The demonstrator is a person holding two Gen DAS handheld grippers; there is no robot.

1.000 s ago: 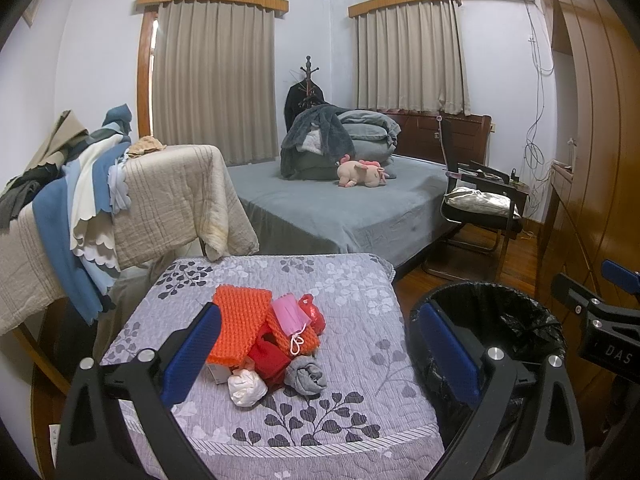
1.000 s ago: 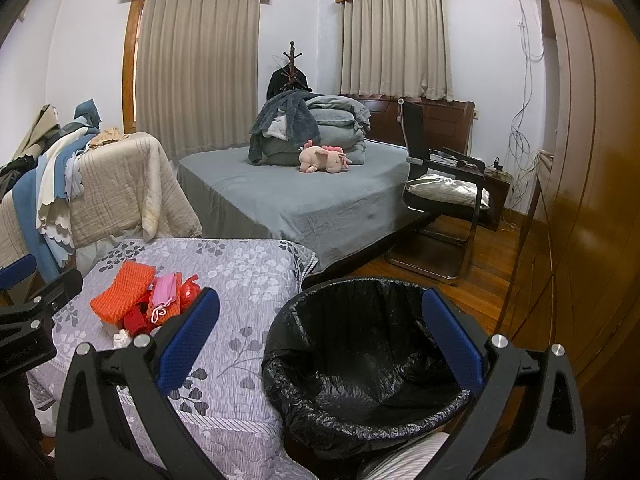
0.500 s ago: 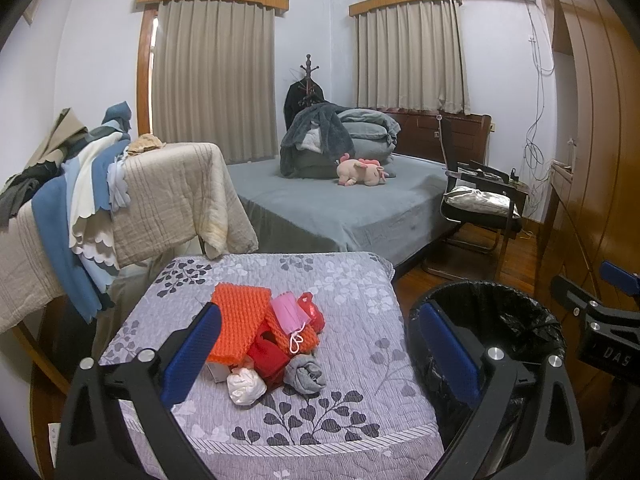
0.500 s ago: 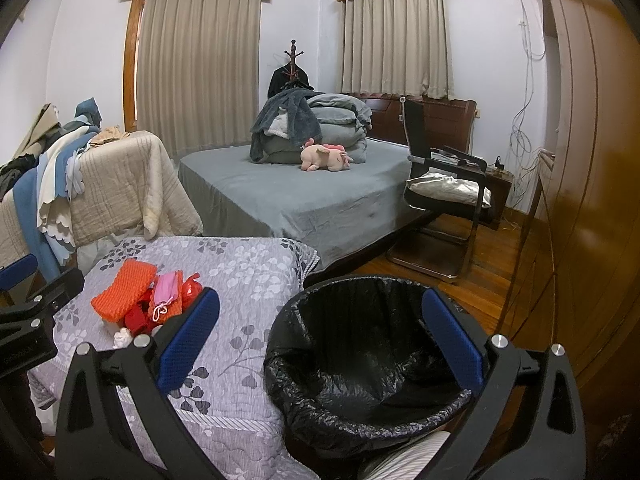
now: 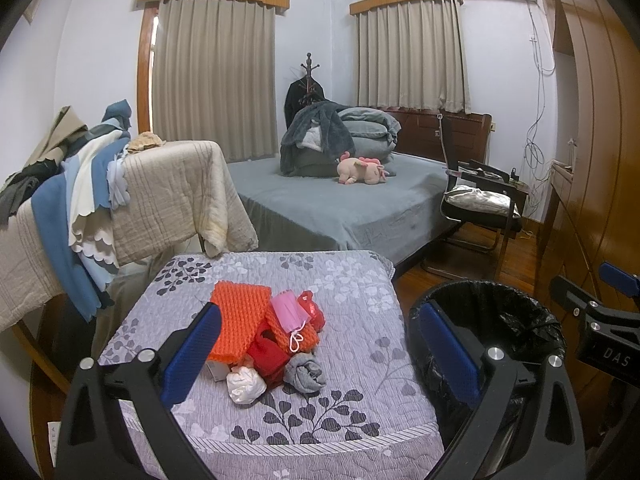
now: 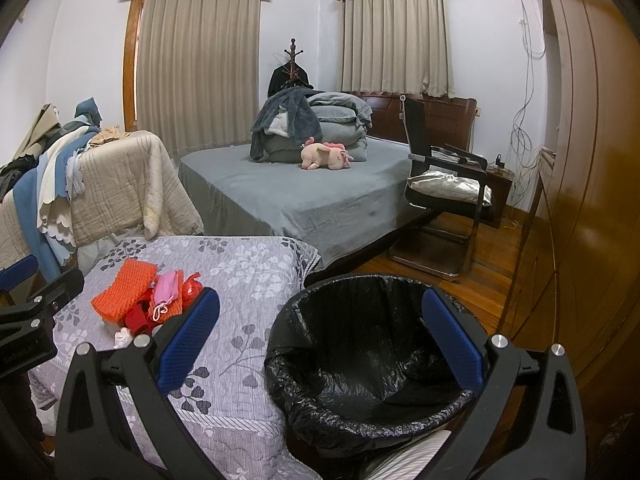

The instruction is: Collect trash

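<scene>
A pile of trash lies on a grey floral quilted table (image 5: 352, 360): an orange knitted cloth (image 5: 240, 320), a pink face mask (image 5: 288, 314), a red crumpled wrapper (image 5: 310, 310), a red item (image 5: 266, 354), a white crumpled wad (image 5: 245, 386) and a grey rolled sock (image 5: 306, 372). The pile also shows in the right wrist view (image 6: 148, 300). A bin with a black liner (image 6: 372, 360) stands right of the table. My left gripper (image 5: 320, 352) is open and empty, above the pile's near side. My right gripper (image 6: 320, 344) is open and empty over the bin's near rim.
A bed (image 5: 340, 208) with folded bedding and a pink plush toy (image 5: 362, 170) lies behind the table. A rack draped with blankets (image 5: 120, 200) stands at the left. A black chair (image 5: 480, 208) and wooden wardrobe (image 6: 592, 160) are at the right.
Both views have shifted very slightly; the grippers stay open and the trash has not moved.
</scene>
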